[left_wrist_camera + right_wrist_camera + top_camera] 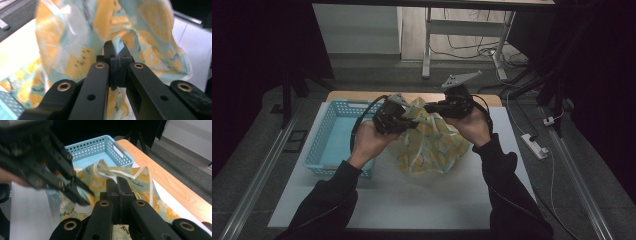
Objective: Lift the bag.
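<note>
Lemon-print bag [432,145] hangs pinched in both your left gripper [411,124] and right gripper [430,107], not yet inside the basket [328,137] at the desk's left edge.

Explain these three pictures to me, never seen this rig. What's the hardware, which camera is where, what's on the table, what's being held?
No robot arm here: a person holds a hand-operated two-jaw gripper in each hand. The high view looks down from above the person's side of the table; the left gripper and right gripper meet near the middle. The other two pictures come from a camera riding on each gripper, looking along its own black jaws.

On the white table sit a light blue perforated basket at the left and a cloth bag printed with orange slices on pale blue.

Both grippers are shut on the bag. The left gripper view shows its jaws pinching the fabric. The right gripper view shows its jaws closed at the bag's top edge by the white straps, with the left gripper close beside it.
</note>
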